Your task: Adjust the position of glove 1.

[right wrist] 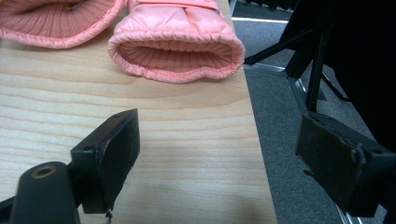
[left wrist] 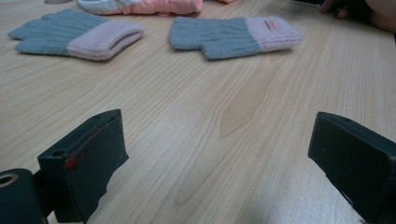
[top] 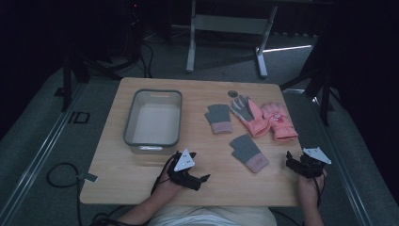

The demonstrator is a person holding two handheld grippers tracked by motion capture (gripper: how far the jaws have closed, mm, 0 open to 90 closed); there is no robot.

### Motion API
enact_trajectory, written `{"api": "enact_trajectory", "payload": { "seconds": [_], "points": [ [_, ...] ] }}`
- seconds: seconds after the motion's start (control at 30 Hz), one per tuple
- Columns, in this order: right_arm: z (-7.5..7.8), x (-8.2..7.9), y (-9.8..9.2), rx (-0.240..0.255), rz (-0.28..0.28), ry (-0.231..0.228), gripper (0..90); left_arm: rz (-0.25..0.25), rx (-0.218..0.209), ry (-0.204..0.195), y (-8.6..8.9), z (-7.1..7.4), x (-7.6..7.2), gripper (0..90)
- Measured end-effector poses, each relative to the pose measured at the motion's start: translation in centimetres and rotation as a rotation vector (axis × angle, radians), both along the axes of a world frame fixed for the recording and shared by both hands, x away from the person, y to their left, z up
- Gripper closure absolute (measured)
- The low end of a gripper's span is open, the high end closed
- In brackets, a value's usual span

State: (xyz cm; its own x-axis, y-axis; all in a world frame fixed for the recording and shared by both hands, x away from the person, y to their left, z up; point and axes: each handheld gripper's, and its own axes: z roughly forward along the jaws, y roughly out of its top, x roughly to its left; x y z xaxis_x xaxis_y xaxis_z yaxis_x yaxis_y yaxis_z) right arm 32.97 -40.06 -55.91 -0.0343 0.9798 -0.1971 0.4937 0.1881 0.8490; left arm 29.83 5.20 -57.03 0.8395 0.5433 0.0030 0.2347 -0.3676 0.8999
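Gloves (top: 249,125), all four, are lying on the table (top: 117,179) beside an empty bin (top: 154,117); left gripper (top: 203,179) and right gripper (top: 291,160) are waiting wide apart, holding nothing.

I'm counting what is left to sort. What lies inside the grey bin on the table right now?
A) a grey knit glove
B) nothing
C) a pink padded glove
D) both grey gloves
B: the grey bin shows a bare floor, and all four gloves lie on the table.
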Motion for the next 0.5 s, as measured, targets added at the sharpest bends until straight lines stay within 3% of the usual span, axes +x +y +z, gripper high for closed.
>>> {"api": "enact_trajectory", "payload": {
  "seconds": [0.17,0.27,0.4,0.5],
  "points": [
    [0.02,0.10,-0.14,0.014,-0.007,0.011,13.7,0.001,0.016,-0.016,-0.18,0.01,-0.17,3.6],
    [0.04,-0.06,-0.19,0.014,-0.020,-0.007,13.7,0.006,0.016,-0.018,-0.19,0.00,-0.19,3.4],
    [0.09,0.10,0.09,0.002,-0.013,0.017,13.7,0.011,0.018,-0.040,-0.22,0.00,-0.45,1.2],
    [0.13,0.05,0.36,-0.013,-0.002,0.028,13.7,0.015,0.042,-0.060,-0.41,-0.01,-0.69,0.4]
  ]
}}
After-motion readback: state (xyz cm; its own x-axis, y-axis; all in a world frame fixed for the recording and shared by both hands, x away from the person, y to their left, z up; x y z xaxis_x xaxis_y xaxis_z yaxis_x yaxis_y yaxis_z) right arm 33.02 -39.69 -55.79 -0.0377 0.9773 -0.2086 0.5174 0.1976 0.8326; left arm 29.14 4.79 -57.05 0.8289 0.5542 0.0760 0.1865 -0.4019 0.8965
